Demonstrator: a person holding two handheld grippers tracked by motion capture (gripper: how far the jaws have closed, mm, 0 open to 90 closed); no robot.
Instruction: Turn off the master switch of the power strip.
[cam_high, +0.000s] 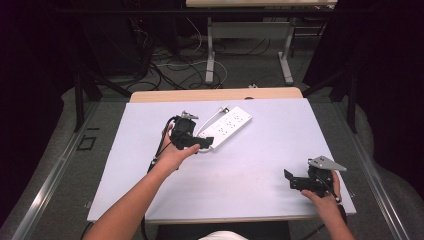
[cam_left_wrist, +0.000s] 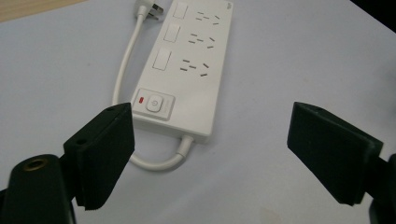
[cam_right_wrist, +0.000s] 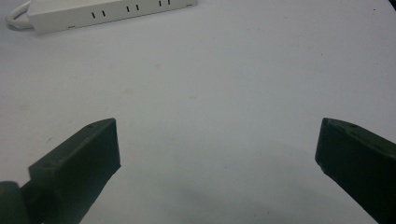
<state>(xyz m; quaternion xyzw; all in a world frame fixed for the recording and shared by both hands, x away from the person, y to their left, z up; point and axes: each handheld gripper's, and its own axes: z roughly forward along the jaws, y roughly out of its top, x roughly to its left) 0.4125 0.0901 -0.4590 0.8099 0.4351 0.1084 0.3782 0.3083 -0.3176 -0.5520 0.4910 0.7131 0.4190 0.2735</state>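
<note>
Broadly, we see a pale grey table (cam_high: 260, 165) taking up most of the high view, its wooden far edge showing and dark floor around it. Beyond it stands a second table frame (cam_high: 247, 50) with loose cables (cam_high: 175, 67) tangled on the floor beneath.

Next in size is the white power strip (cam_high: 229, 125), lying flat and slanted on the far middle of the table. In the left gripper view we make out three switches beside three socket groups, and a power button (cam_left_wrist: 154, 102) with a small red mark at the near end. Its white cord (cam_left_wrist: 126, 70) leaves the near end, loops back along the strip's side and ends in a plug (cam_left_wrist: 150, 9) at the far end.

We hold the left gripper (cam_high: 192, 140) just at the strip's near end, jaws spread wide and empty; the near loop of cord lies between the jaws and the strip. The right gripper (cam_high: 300, 181) sits well apart, near the table's right front corner, jaws likewise released over bare tabletop, with the strip far ahead of it.
</note>
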